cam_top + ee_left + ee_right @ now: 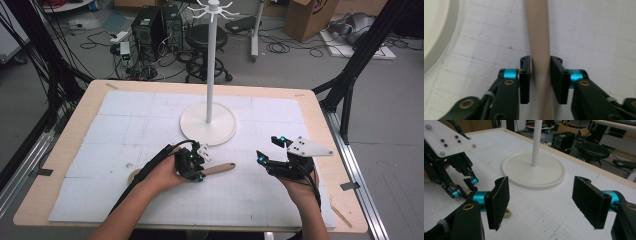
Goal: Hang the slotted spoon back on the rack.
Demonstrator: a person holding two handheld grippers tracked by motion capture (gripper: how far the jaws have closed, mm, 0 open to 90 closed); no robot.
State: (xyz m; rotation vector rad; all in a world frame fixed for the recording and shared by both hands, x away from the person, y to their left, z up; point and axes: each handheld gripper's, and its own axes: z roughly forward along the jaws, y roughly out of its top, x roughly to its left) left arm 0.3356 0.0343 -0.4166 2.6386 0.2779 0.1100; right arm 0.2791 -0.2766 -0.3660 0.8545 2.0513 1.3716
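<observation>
The big desk (65, 150) carries a white stand (208, 125) with hooks up top. The left gripper (540, 75) pinches a wooden spoon (539, 37) lying flat, probably to hang it. The right gripper (544, 202) waits spread wide.

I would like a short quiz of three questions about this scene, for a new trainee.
1. True or false: the left gripper has its jaws on both sides of the wooden handle.
2. Which state fits the right gripper? A. shut on the handle; B. open, holding nothing; C. shut on the pole.
3. Fill in: the white stand rests on the table with its round ____ flat on the white mat.

Key
1. True.
2. B.
3. base.
</observation>
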